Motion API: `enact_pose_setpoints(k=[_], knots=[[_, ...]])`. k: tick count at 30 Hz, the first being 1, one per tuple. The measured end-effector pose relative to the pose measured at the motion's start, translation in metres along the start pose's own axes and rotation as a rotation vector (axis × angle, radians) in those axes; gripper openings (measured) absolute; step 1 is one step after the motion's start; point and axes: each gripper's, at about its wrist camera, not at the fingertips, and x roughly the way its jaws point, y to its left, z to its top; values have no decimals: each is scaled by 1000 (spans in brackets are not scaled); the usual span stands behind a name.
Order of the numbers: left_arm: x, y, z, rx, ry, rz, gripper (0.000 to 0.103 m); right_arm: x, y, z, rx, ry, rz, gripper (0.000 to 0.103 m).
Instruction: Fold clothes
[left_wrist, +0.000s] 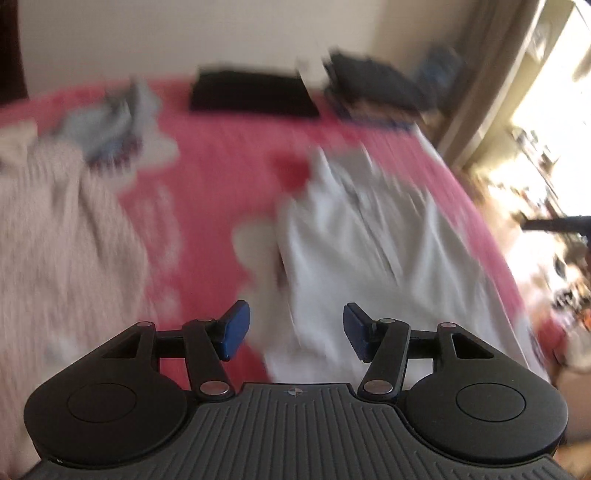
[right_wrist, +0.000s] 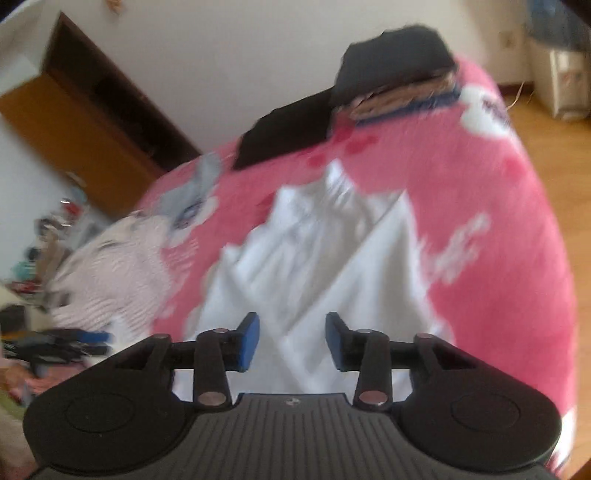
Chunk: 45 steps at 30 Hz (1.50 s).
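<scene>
Rumpled white garment (left_wrist: 369, 236) on fuzzy pink blanket (left_wrist: 229, 155).

Pink bed (right_wrist: 461, 177), white garment (right_wrist: 325, 251) spread (creased), folded dark stack (right_wrist: 395, 62), striped top (right_wrist: 110, 266)

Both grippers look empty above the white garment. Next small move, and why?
Probably lower the right gripper onto the near edge of the white garment and pinch it: both the right and left gripper are open, holding nothing, and it lies rumpled on the pink blanket.

Pink patterned bedcover (right_wrist: 461, 177), brown wooden cabinet (right_wrist: 85, 122), pale wall (left_wrist: 147, 40), wooden floor (right_wrist: 546, 147).
</scene>
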Motion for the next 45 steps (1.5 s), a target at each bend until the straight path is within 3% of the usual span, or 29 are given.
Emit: enact_pose_setpoints(k=[5, 8, 11, 17, 22, 26, 29, 32, 33, 34, 39, 42, 45], knots=[[91, -4, 47, -23, -164, 58, 62, 56, -8, 56, -164, -83, -125, 46], [149, -8, 66, -90, -161, 30, 62, 107, -16, 83, -242, -104, -146, 46], [190, -13, 81, -185, -153, 6, 62, 165, -22, 101, -243, -61, -164, 46], [244, -24, 112, -283, -130, -1, 62, 236, -35, 122, -53, -109, -107, 46], [275, -28, 117, -348, -97, 24, 61, 271, -46, 135, 72, -127, -88, 46], [284, -29, 117, -377, -105, 19, 48, 284, -49, 142, 102, -103, -92, 46], [289, -26, 117, -400, -124, 45, 32, 288, -51, 145, 123, -106, -67, 43], [291, -29, 115, -395, -150, 48, 4, 295, -50, 144, 103, -86, -67, 18], [289, -33, 115, -377, -167, 55, 2, 298, -48, 144, 87, -79, -74, 9], [286, -37, 115, -348, -189, 62, 0, 300, -47, 143, 72, -75, -81, 6], [260, -54, 116, -201, -285, 5, 0, 284, -42, 140, 41, -117, -32, 2], [232, -68, 110, -30, -358, -31, 0, 256, -25, 133, -138, -182, -26, 2], [198, -85, 92, 220, -432, -57, 0, 218, -7, 113, -338, -237, 20, 2]])
